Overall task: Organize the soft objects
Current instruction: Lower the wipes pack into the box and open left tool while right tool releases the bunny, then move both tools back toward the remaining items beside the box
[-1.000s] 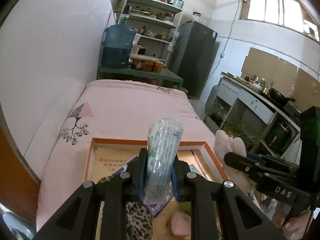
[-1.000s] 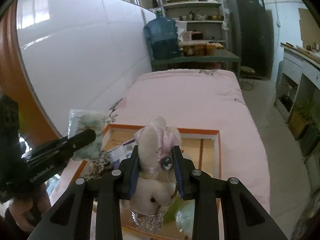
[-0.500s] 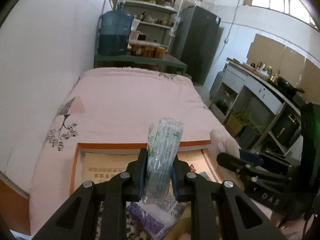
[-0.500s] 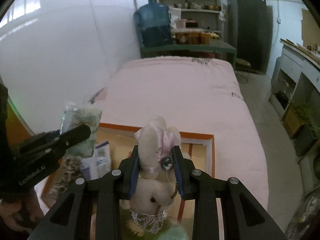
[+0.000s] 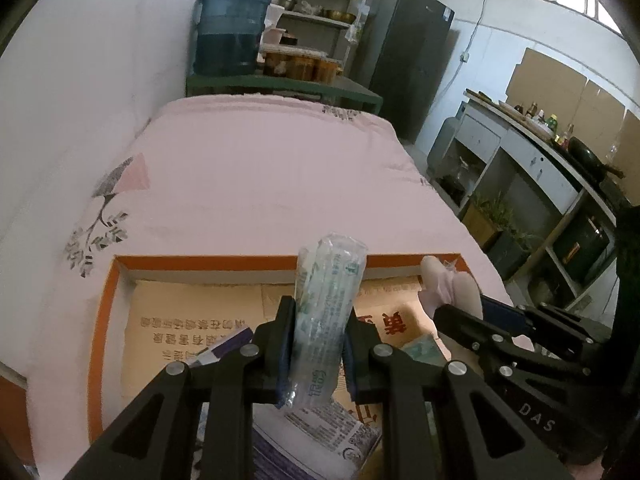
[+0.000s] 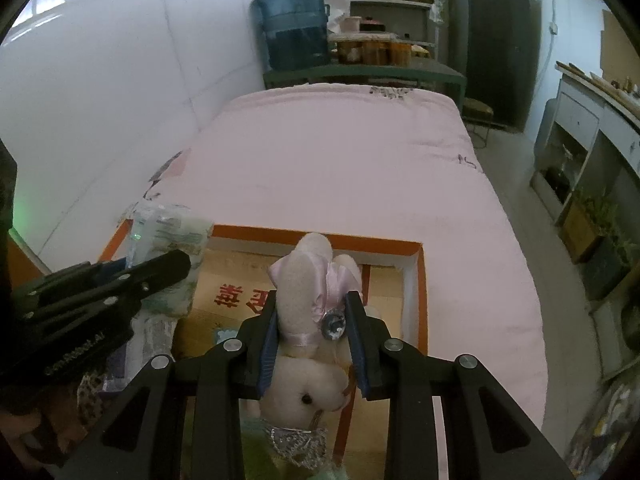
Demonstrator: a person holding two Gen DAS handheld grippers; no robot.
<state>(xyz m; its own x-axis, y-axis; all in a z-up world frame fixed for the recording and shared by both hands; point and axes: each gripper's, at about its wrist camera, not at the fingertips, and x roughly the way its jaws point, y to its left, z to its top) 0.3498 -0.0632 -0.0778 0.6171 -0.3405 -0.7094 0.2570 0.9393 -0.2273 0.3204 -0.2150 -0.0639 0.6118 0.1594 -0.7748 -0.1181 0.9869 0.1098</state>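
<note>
My left gripper [image 5: 318,326] is shut on a clear plastic tissue pack [image 5: 326,304] that stands upright between its pads. My right gripper [image 6: 314,318] is shut on a cream plush rabbit [image 6: 310,292] by the ears, its face hanging below the fingers. Both hang over an orange-rimmed shallow box [image 5: 102,320] lined with cardboard, lying on the pink bed [image 5: 260,184]. In the left wrist view the right gripper [image 5: 452,312] holds the rabbit [image 5: 448,284] at the box's right. In the right wrist view the left gripper [image 6: 176,264] holds the tissue pack [image 6: 172,236] at the box's left [image 6: 420,280].
More soft packets [image 5: 320,440] lie in the box under my left gripper. A white wall runs along the bed's left. At the bed's far end stand a blue water jug [image 5: 230,30], shelves and a dark fridge [image 5: 408,60]; a counter [image 5: 540,160] lines the right.
Both grippers have sunk and tilted down toward the box while moving forward over it. The box's far rim now sits closer to the fingertips. Each grip is unchanged.
</note>
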